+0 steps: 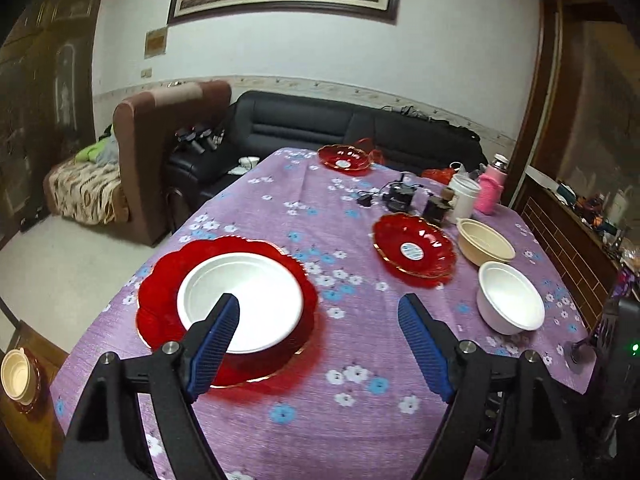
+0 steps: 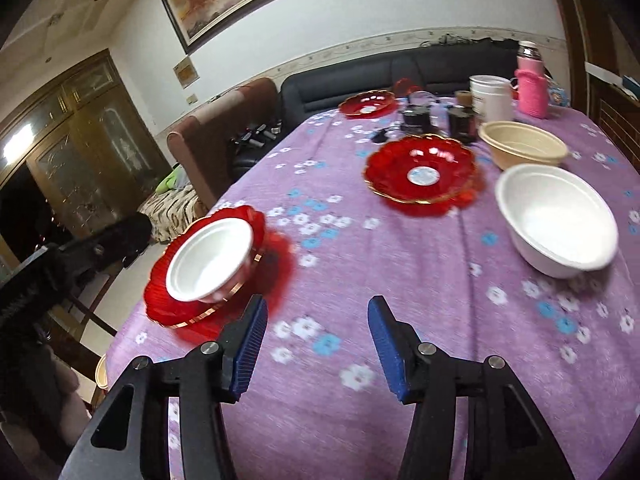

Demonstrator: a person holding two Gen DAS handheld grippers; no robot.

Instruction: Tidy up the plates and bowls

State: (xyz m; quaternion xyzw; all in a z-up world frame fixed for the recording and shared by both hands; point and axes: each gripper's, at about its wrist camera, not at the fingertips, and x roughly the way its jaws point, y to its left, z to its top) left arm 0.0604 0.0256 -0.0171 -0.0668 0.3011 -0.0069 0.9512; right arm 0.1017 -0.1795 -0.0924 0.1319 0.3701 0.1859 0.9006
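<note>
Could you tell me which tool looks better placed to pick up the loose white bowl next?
Probably the right tool: it is open, empty, and the loose white bowl sits close ahead to its right. The left tool, also open, hovers by the bowl already on the red plate.

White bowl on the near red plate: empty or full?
Empty: the white bowl shows only a bare white inside on its red plate.

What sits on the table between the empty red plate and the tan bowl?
Nothing: in the right wrist view only bare flowered tablecloth separates the empty red plate from the tan bowl. The left wrist view agrees.
</note>
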